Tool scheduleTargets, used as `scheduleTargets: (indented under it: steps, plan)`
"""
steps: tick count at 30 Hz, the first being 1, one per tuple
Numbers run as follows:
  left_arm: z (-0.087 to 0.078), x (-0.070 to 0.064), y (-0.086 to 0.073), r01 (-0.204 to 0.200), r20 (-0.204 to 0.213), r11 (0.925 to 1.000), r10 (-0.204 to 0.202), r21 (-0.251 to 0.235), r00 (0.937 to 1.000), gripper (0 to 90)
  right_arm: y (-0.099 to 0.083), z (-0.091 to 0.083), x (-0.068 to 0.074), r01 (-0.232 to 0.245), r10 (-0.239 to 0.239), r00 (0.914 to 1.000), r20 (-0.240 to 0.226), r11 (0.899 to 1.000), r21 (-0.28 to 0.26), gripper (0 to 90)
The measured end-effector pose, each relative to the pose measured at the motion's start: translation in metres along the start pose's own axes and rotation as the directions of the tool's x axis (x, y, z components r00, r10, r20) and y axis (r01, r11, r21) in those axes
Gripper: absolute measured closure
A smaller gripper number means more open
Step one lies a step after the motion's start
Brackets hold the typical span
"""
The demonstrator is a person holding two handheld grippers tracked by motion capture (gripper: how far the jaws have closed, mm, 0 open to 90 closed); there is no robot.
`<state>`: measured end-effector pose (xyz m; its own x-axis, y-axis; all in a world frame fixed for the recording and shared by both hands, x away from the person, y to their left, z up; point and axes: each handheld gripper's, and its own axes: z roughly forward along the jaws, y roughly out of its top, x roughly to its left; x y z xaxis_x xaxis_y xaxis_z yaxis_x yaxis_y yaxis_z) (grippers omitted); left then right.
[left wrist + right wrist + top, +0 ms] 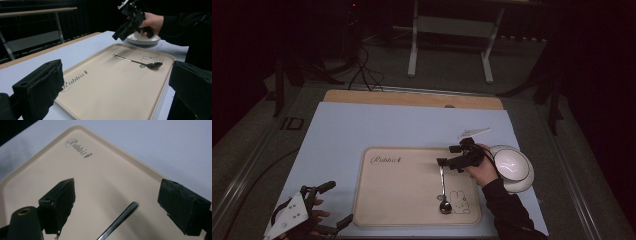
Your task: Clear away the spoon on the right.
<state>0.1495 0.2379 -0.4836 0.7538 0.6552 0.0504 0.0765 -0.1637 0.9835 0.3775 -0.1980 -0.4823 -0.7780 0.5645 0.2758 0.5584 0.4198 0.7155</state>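
A beige tray (pixel 412 192) marked with a rabbit drawing lies on the pale blue table cover (pixel 362 127), with a white bowl (pixel 512 167) just beside its right edge. A metal spoon (pixel 443 190) lies flat on the right part of the tray, bowl end near and handle pointing far. The right gripper (pixel 443 162) hangs just above the far handle tip with jaws spread wide either side of it and apart from it, while the left gripper (pixel 337 205), also spread wide and holding nothing, rests off the tray's near left corner.
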Motion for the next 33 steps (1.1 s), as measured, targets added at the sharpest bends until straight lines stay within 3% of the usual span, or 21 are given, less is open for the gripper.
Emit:
scheduleTargets:
  steps: [4, 15, 33]
  plan:
    - [0.000, 0.000, 0.000, -0.001, 0.002, 1.0000, 0.001, 0.001, 1.0000, 0.0, -0.001, -0.004, 0.005, 0.015, -0.015, 0.9999, -0.005, 1.000, 0.003, 14.1]
    - [0.000, -0.001, 0.000, 0.000, 0.008, 1.0000, 0.000, 0.001, 1.0000, 0.0, -0.004, -0.025, 0.029, 0.060, -0.058, 0.9971, 0.050, 0.997, -0.041, 14.4]
    - [0.000, -0.002, 0.000, -0.001, 0.008, 1.0000, 0.001, 0.005, 1.0000, 0.0, -0.030, -0.066, 0.049, 0.052, -0.045, 0.9964, 0.071, 0.993, -0.110, 14.5]
